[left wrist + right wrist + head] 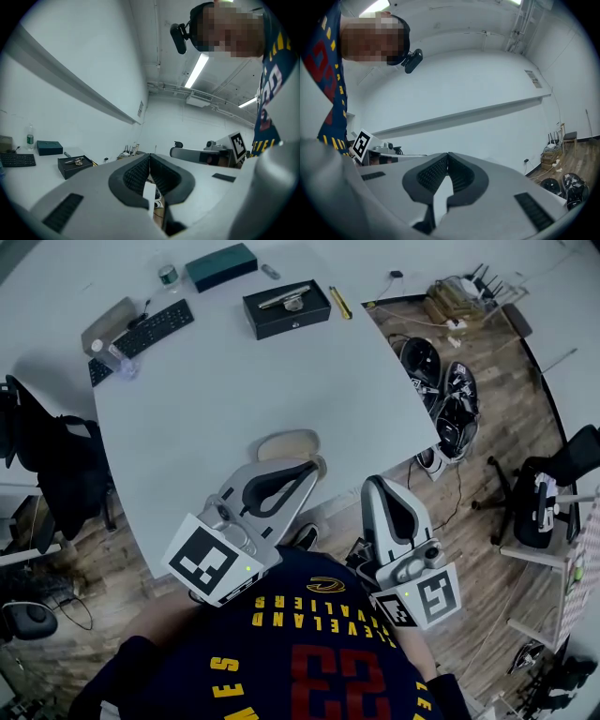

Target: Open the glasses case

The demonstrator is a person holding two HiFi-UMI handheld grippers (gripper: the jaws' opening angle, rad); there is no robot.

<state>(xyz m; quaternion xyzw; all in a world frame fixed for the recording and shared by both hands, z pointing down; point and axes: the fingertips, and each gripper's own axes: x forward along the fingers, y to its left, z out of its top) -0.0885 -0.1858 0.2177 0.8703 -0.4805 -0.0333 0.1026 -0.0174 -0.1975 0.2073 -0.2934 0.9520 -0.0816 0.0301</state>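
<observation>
Beige case (288, 443) nr table (206, 399) edge, black box (286, 307), kbd (141, 329)

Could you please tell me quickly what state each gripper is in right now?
Left gripper: closed, holding nothing.
Right gripper: closed, holding nothing.

1. The dark navy jersey (309, 652) bears yellow lettering and red numerals.
2. Beside the jersey, the left gripper (312, 466) and the right gripper (373, 482) have pale grey shells and black ribbed pads (133, 176).
3. Each marker cube (208, 563) near the jersey shows black-and-white squares.
4. Above the jersey sits a black head camera (178, 37).
</observation>
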